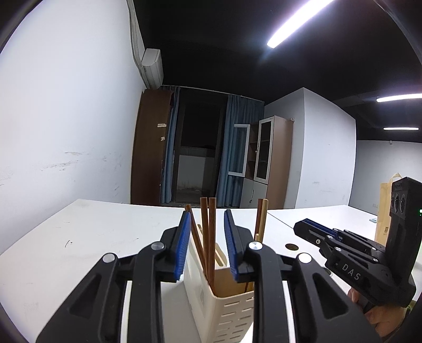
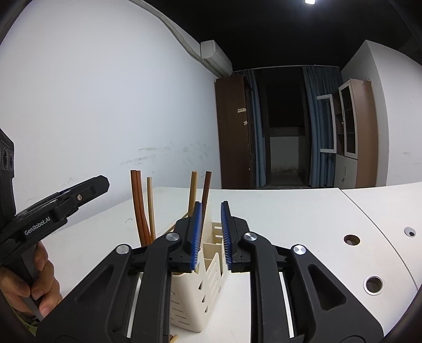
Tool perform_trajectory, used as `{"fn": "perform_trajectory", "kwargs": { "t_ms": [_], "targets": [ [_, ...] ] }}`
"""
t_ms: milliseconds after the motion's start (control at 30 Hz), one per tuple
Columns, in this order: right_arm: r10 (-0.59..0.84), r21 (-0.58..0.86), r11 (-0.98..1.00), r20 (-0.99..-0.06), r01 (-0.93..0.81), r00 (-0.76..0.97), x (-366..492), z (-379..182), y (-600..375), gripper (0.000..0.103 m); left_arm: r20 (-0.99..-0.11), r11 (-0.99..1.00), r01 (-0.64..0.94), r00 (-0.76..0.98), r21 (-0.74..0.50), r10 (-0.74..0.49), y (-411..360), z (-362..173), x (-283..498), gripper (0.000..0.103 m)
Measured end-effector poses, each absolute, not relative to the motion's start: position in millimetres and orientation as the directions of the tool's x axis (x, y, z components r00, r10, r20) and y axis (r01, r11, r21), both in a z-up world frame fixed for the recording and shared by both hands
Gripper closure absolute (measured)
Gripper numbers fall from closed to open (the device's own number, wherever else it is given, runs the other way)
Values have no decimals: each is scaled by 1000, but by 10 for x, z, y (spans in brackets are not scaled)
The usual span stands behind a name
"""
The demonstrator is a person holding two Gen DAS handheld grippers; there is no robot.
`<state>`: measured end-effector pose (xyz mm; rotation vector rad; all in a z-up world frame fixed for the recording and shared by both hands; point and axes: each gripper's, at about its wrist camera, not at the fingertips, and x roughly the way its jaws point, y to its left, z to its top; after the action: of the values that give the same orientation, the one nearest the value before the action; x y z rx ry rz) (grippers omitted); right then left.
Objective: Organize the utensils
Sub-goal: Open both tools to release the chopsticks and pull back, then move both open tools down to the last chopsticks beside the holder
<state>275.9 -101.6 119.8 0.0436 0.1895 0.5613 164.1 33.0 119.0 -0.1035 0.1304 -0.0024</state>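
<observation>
I hold both grippers over a cream utensil holder (image 1: 224,303) on the white worktop (image 1: 87,237). Brown chopsticks (image 1: 208,237) stand inside it. My left gripper (image 1: 207,245) and right gripper (image 2: 212,234) have jaws open, gripping nothing.

holder (image 1: 232,311) base cut off btm edge | chopsticks (image 1: 208,237) lower ends hidden inside holder

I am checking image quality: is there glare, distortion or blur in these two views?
Left wrist view: ceiling light strip blown out white, walls and table edge bowed by fisheye. Right wrist view: the same bowing, black corners, utensil holder and chopsticks sharp.
</observation>
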Motion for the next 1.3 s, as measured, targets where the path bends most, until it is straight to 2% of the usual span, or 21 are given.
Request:
{"fn": "perform_trajectory", "kwargs": {
  "t_ms": [133, 200, 267, 467, 867, 1300],
  "targets": [
    [527, 92, 850, -174, -519, 832, 2717, 1211, -1042, 84, -145, 994, -5, 989, -109, -11, 342, 1204, 1586, 77],
    [527, 91, 849, -179, -520, 831, 2657, 1175, -1082, 84, -160, 994, 0, 987, -111, -18, 343, 1202, 1565, 73],
    [524, 90, 852, -185, -516, 831, 2619, 1168, -1093, 80, -170, 994, 0, 985, -106, -19, 325, 1196, 1542, 73],
    [512, 103, 858, -230, -502, 828, 2474, 1022, -1188, 76, -223, 996, -2, 975, -93, -19, 286, 1163, 1446, 70],
    [490, 103, 857, -463, -504, 738, 2288, 425, -1072, 61, -341, 994, -15, 940, -112, -24, 324, 795, 1227, 69],
    [453, 101, 846, -653, -523, 607, 2308, -190, -667, 58, -428, 984, -76, 904, -158, 1, 577, 513, 1092, 69]
  ]
}}
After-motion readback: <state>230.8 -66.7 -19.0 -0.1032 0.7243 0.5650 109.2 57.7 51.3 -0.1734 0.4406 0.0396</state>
